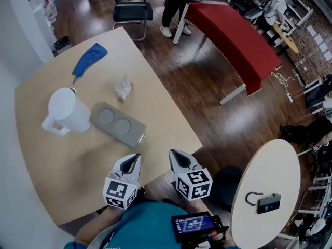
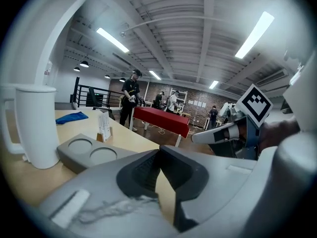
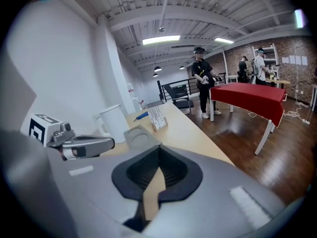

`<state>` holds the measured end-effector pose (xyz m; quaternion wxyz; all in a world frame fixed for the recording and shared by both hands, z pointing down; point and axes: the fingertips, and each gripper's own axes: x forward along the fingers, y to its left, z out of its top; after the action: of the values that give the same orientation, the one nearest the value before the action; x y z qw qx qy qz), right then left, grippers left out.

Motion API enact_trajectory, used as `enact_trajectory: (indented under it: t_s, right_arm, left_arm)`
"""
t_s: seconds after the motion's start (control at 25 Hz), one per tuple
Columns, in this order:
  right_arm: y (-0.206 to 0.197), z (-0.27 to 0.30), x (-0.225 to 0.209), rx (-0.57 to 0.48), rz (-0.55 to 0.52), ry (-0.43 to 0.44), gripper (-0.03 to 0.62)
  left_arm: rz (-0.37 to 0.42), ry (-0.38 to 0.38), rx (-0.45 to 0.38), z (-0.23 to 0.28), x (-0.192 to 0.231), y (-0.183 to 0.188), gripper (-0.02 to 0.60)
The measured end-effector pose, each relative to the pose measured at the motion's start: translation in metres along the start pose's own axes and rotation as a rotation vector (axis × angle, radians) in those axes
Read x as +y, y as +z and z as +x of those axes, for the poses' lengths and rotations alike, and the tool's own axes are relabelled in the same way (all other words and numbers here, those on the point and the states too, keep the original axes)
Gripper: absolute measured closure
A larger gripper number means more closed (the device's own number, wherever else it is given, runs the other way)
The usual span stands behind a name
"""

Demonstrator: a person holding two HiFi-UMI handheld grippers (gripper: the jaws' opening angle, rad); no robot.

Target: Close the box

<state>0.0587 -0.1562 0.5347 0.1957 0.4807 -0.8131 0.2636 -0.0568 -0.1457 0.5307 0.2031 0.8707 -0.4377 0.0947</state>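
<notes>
The flat grey box with two round dents (image 1: 118, 122) lies on the light wooden table (image 1: 161, 108), just beside the white plastic jug (image 1: 66, 110), and the left gripper (image 1: 135, 157) and right gripper (image 1: 173, 153) each have their jaws pressed together, holding nothing.

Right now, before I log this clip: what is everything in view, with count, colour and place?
table: one, light wood, nearest.
box: one, grey, two round recesses on top, mid-table.
jug: one, white, just left of the box.
cloth: one, blue, far side of the table.
card holder: one, whitish, beyond the box.
chair: one, black, past the table.
red table: one, far right.
round table: one, white, near right.
black device: one, on the round table.
people: at least three, near the red table.
left gripper: one, white, shut, empty, near table edge.
right gripper: one, white, shut, empty, beside it.
</notes>
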Motion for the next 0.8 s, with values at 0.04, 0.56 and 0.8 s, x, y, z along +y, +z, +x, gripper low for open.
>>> enact_trajectory:
  t_s: [0.04,0.56,0.8]
  right_arm:
    - [-0.002,-0.012,-0.003,-0.012,-0.007,-0.001,0.602]
    - [-0.07,-0.198,-0.057,-0.161,-0.066,-0.056,0.602]
    - [-0.113,-0.26,-0.077,-0.177,-0.011,-0.112,0.602]
  left_arm:
    - [0.009,0.0,-0.005,-0.002,-0.012,0.001,0.589]
    - [0.087,-0.027,0.003,-0.037,-0.207,-0.046,0.589]
    - [0.159,-0.078,0.016,-0.047,-0.266,-0.049,0.589]
